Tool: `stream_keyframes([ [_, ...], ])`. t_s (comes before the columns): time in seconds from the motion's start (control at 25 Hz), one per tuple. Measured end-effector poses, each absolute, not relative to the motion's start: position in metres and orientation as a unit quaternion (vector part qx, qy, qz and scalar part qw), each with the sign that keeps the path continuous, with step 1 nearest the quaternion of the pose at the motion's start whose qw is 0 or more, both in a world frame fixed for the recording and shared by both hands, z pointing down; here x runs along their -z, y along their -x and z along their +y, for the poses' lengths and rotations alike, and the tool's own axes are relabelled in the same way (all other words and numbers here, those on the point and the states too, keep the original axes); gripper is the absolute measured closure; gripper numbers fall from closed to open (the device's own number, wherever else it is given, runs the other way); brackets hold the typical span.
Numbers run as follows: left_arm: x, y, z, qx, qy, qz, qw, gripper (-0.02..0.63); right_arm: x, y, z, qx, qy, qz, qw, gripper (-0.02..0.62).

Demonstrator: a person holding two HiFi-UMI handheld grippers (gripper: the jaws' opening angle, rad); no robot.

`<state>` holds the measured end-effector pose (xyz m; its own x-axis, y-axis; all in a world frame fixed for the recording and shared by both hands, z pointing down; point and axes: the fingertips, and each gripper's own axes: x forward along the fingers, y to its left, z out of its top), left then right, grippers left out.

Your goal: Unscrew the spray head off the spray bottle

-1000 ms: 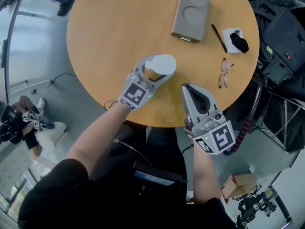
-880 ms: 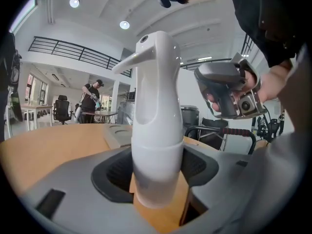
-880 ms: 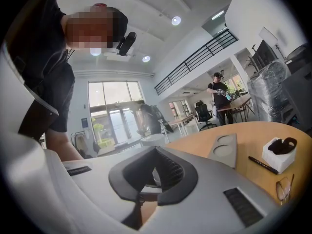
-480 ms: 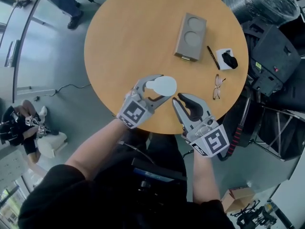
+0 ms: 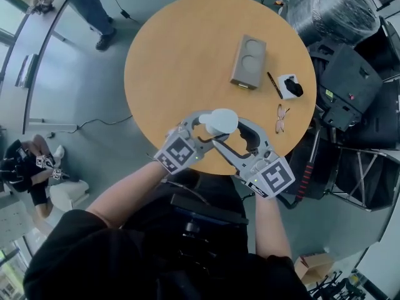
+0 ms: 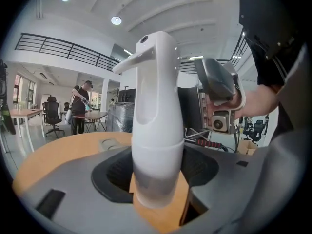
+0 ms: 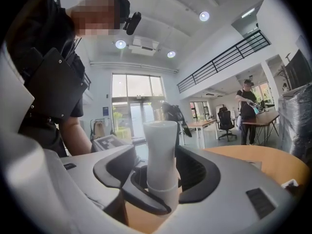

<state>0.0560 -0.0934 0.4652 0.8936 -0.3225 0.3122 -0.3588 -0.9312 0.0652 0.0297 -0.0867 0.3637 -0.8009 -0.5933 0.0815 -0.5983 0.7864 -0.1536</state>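
Spray bottle (image 5: 217,121) is standing upright in the left gripper (image 5: 205,130), which is clamping its lower body to brace it. The right gripper (image 5: 229,134) is straddling the spray head (image 6: 146,57); its jaws have just been opening, probably to re-grip for another twist. Beyond them, the surface (image 5: 181,61) is lying below.

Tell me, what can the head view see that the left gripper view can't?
Only the head view shows the glasses and the pen. Only the left gripper view shows the ceiling lights and the balcony railing. Both show the white spray bottle and the round wooden table.
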Motion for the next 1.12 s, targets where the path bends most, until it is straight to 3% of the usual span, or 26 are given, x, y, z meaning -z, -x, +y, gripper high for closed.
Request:
stream_keyframes([
  [0.44,-0.423,-0.043,-0.045,-0.161,-0.979,-0.118,0.045,0.302,-0.317,0.008,-0.069,-0.053,-0.274,-0.96,0.004,0.313],
  [0.52,-0.42,-0.039,-0.042,-0.16,-0.979,-0.115,0.047,0.302,-0.312,0.013,-0.064,-0.043,-0.264,-0.964,0.003,0.383],
  [1.12,-0.393,-0.032,-0.022,-0.133,-0.99,-0.04,0.027,0.304,-0.285,0.021,-0.043,-0.043,-0.176,-0.983,-0.028,0.391],
])
